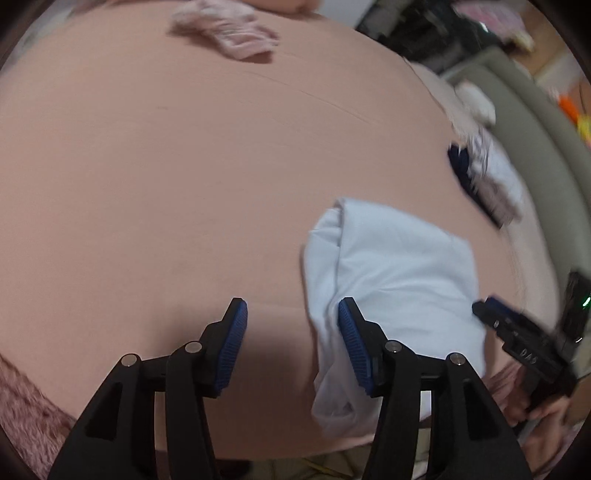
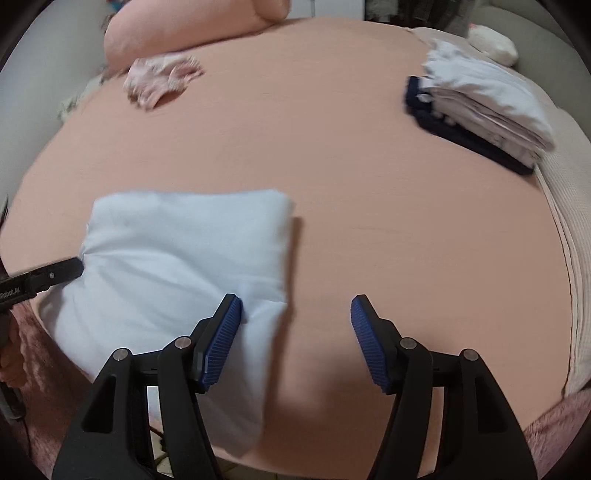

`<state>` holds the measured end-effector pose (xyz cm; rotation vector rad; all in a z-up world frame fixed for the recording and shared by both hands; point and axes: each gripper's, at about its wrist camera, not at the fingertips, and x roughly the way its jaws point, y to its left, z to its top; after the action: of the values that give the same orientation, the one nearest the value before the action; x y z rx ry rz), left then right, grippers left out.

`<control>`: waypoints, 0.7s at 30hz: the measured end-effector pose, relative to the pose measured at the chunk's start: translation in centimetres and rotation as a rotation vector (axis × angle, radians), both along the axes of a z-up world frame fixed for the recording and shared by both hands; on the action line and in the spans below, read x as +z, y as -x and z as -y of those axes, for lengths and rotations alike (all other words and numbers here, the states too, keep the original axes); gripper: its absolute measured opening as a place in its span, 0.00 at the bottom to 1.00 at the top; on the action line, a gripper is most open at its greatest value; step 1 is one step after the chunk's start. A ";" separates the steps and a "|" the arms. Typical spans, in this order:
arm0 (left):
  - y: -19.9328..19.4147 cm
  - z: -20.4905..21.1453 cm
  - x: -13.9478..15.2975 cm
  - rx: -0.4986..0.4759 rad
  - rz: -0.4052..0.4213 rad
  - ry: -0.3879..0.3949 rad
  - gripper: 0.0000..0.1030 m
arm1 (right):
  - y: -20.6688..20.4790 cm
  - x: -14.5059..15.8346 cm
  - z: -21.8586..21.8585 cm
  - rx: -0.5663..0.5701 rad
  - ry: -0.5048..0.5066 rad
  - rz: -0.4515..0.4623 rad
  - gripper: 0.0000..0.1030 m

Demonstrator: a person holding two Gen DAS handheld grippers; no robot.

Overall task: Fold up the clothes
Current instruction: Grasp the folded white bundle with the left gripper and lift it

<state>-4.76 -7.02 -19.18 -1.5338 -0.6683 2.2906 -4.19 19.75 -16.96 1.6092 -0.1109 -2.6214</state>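
A folded pale blue garment (image 1: 399,273) lies on the pink bed sheet (image 1: 166,184) near the front edge; it also shows in the right wrist view (image 2: 177,251). My left gripper (image 1: 291,317) is open and empty, its right finger at the garment's left edge. My right gripper (image 2: 295,314) is open and empty, its left finger over the garment's right edge. The right gripper also shows in the left wrist view (image 1: 491,314) at the garment's right side. The left gripper's tip shows in the right wrist view (image 2: 70,267), touching the garment's left side.
A stack of folded clothes (image 2: 480,107), white over navy, sits at the bed's right side. A crumpled pink garment (image 2: 159,79) lies at the far left, by a pink pillow (image 2: 192,26). A fuzzy pink blanket (image 1: 26,413) is at the near edge.
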 end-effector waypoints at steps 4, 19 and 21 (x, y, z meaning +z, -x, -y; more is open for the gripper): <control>-0.7 0.9 -0.5 0.011 0.020 -0.142 0.55 | -0.9 0.3 -2.0 -0.024 0.173 0.016 0.66; -0.5 -1.5 -2.2 -0.054 0.097 -0.195 0.40 | -1.0 -2.1 -1.1 0.013 0.265 0.070 0.77; -0.7 -2.2 -1.4 -0.064 0.065 -0.142 0.34 | -1.0 -2.3 -0.9 0.057 0.305 0.089 0.73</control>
<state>-4.09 -4.84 -20.56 -1.5455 -0.7692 2.1073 -3.19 20.67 -19.30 1.5940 -0.4383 -2.3511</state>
